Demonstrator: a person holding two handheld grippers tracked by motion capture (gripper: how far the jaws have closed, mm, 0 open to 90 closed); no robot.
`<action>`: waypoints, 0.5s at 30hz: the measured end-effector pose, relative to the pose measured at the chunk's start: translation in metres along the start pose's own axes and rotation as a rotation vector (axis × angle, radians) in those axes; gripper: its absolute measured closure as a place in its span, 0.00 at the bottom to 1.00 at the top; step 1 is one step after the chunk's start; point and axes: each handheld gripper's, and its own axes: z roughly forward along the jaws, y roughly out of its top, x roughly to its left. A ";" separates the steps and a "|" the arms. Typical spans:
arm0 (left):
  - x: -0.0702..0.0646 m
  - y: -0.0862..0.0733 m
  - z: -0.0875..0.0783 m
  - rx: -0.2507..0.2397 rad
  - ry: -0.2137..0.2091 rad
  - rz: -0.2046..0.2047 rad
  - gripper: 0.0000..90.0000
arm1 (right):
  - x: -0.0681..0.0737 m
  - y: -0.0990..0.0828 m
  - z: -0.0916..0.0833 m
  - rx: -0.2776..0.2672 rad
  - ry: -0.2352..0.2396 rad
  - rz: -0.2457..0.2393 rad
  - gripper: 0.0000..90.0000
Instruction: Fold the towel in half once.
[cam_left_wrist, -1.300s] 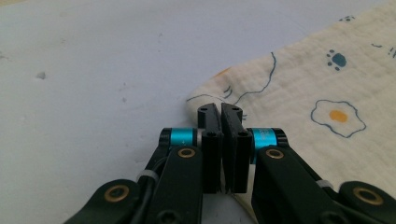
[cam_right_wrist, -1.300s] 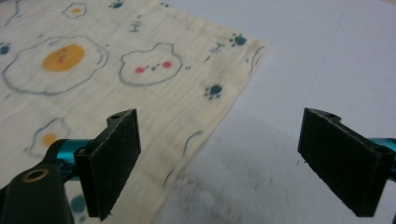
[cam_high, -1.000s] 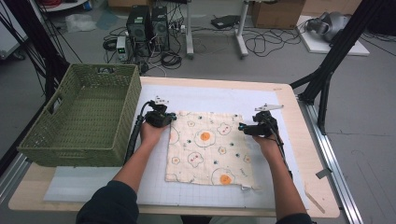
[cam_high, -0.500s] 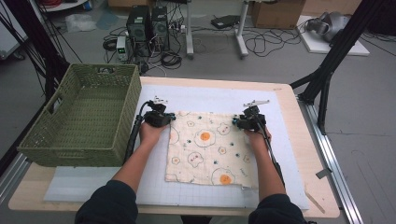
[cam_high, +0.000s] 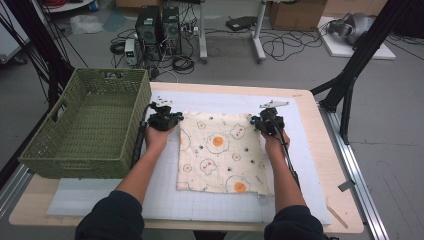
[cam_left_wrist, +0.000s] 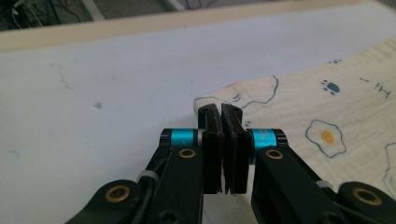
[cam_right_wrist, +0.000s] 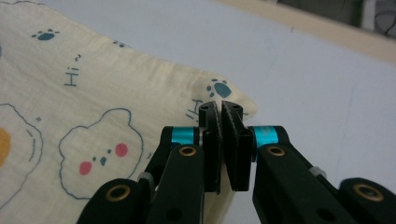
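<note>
Left gripper (cam_left_wrist: 220, 112): jaws pressed together on the far left corner of the cloth (cam_high: 222, 152); in the left gripper view the fabric edge sits right at the tips, though how much of it lies between the pads is hard to see.
Right gripper (cam_right_wrist: 220, 109): jaws have just been closing and now meet on the far right corner of the cloth, beside a paw print; a fold of fabric lies between the pads.
Cloth: cream, printed with fried eggs, clouds and paw marks; lies flat on the mat (cam_high: 210, 102), near its middle, far edge stretched between the two grippers.
Mat: pale grid sheet under the cloth, covering most of the table (cam_high: 310, 107).
Basket (cam_high: 87, 125): green woven, to the left of the cloth, just beside the left gripper.
Room: beyond the far edge of the cloth, grey floor with cables and computer towers (cam_high: 157, 25); black stand legs to the right of the cloth.
</note>
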 end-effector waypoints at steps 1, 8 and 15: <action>0.001 0.002 -0.003 -0.023 -0.003 -0.006 0.96 | 0.001 0.004 -0.003 -0.024 -0.009 -0.002 0.96; -0.002 0.004 -0.013 -0.011 -0.056 -0.004 0.96 | 0.002 0.008 -0.013 -0.050 0.018 0.002 0.96; -0.014 0.009 -0.023 -0.008 -0.090 0.044 0.96 | 0.008 0.010 -0.027 -0.058 0.047 -0.037 0.96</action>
